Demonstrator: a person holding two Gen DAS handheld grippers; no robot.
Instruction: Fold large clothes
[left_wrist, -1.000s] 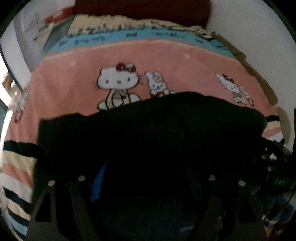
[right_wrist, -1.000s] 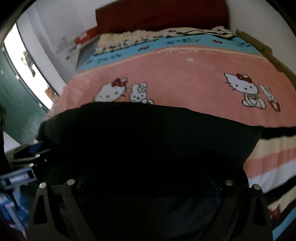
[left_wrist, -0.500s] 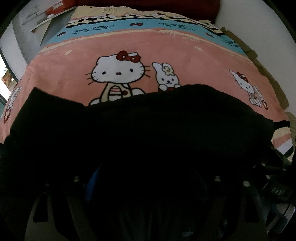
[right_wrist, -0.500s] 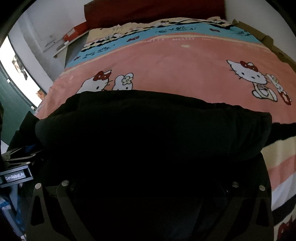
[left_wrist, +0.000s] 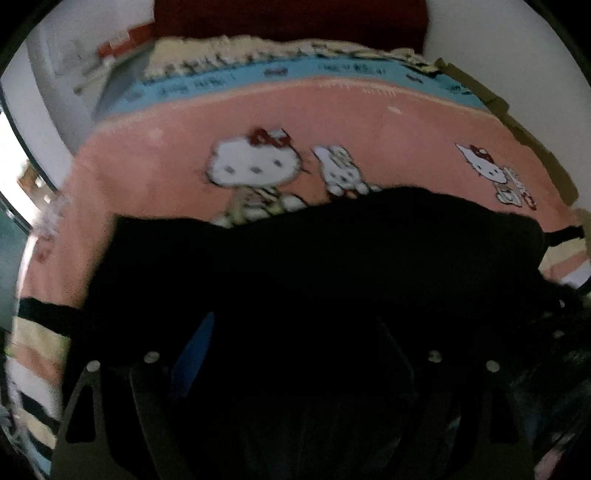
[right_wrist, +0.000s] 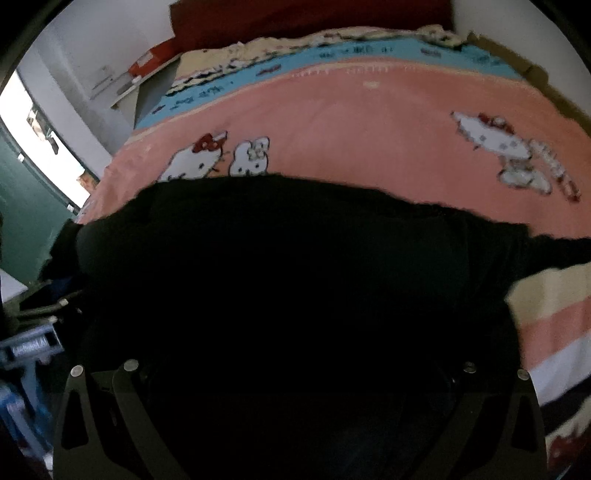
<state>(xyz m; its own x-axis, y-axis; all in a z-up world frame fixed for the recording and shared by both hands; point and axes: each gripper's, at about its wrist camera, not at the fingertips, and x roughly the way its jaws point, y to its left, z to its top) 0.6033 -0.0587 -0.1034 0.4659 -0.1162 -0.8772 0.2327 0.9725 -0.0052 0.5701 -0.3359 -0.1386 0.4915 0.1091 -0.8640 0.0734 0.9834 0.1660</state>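
Note:
A large black garment (left_wrist: 314, 266) lies bunched across the near part of the bed and fills the lower half of both views; it also shows in the right wrist view (right_wrist: 295, 266). My left gripper (left_wrist: 291, 354) is buried in the dark cloth, with a blue pad just visible at its left finger. My right gripper (right_wrist: 295, 369) is likewise covered by the cloth. The fingertips of both are hidden, so whether either grips the garment does not show.
The bed carries a pink cartoon-cat blanket (left_wrist: 332, 122) with a blue band and striped edges. A dark red headboard (right_wrist: 314, 18) stands at the far end. A white shelf with a red box (right_wrist: 147, 62) is at the far left. The other gripper's body (right_wrist: 33, 343) shows low left.
Both views pulled back and up from the bed since half a second ago. The black garment covers less of the blanket and its left edge has drawn in.

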